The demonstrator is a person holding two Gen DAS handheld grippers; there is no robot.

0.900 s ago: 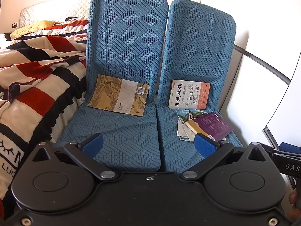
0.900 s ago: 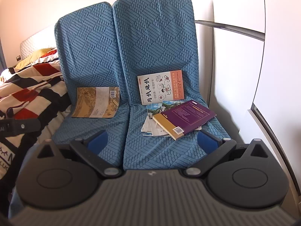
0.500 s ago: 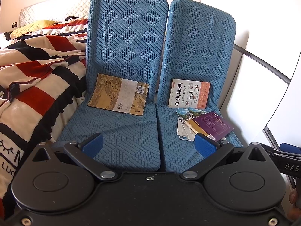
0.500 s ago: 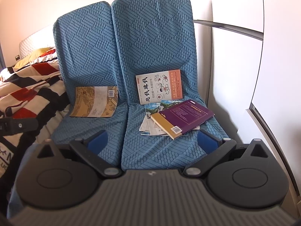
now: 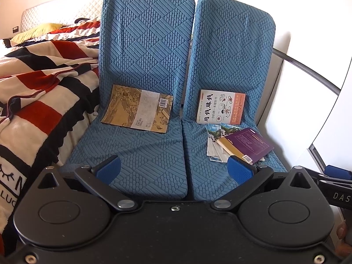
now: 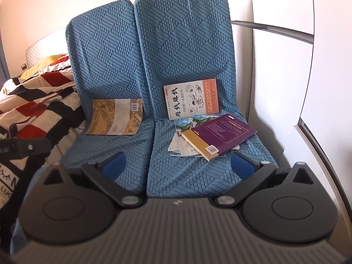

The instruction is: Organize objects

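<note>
Across two blue quilted seats [image 5: 140, 154] beside a bed draped in a striped blanket [image 5: 39, 92], books await sorting. On the left seat a tan picture book [image 5: 138, 109] leans against the backrest; on the right seat a white-covered book [image 6: 191, 99] stands propped, and just before it a purple book [image 6: 222, 133] lies flat atop loose pamphlets [image 6: 182, 145], its long axis slanting toward the far right. That purple book sits just ahead of the right gripper [image 6: 178, 165], the nearer one, between its fingers; the left gripper [image 5: 173, 169] faces the seats' gap. Both sets of jaws stand spread wide, holding nothing.
</note>
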